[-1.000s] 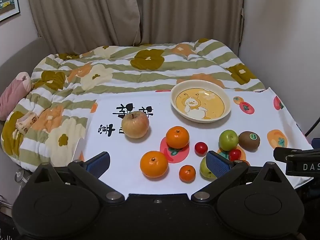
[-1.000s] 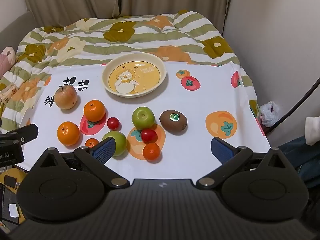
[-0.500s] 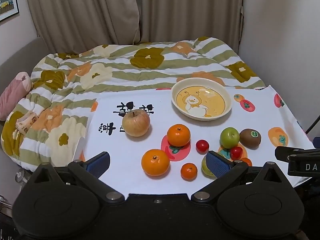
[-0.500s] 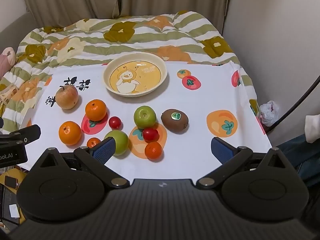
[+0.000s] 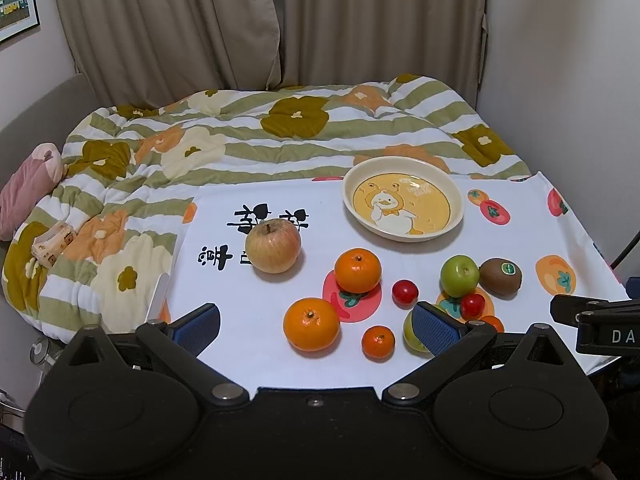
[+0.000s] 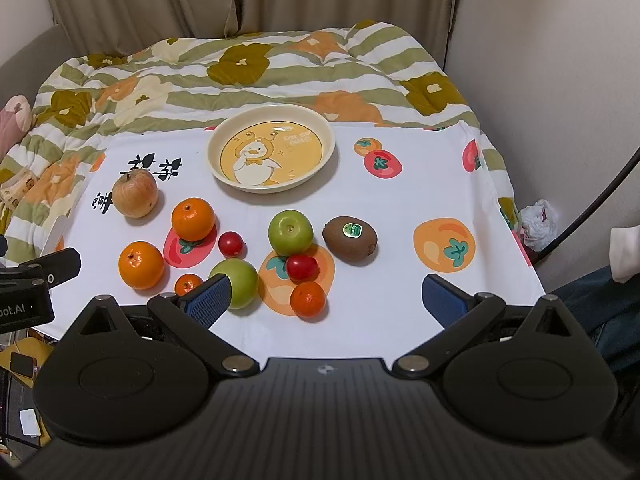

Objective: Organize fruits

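Observation:
Several fruits lie on a white printed cloth (image 6: 400, 208): a pale apple (image 5: 273, 245) (image 6: 135, 193), two oranges (image 5: 357, 270) (image 5: 311, 323), small tangerines (image 5: 378, 342) (image 6: 307, 298), two green apples (image 6: 290, 232) (image 6: 234, 283), a kiwi (image 6: 350, 239) and cherry tomatoes (image 6: 231, 243) (image 6: 301, 267). An empty yellow duck plate (image 5: 404, 203) (image 6: 272, 148) stands behind them. My left gripper (image 5: 316, 326) is open and empty above the cloth's near edge. My right gripper (image 6: 326, 300) is open and empty near the front tangerine.
The cloth lies on a bed with a flowered striped quilt (image 5: 240, 140). Curtains (image 5: 280, 20) hang behind, and a wall (image 6: 560, 60) is on the right. A pink pillow (image 5: 28, 184) lies at the left edge.
Both grippers have drifted slightly forward toward the fruits. Nothing on the cloth has moved, and both stay open.

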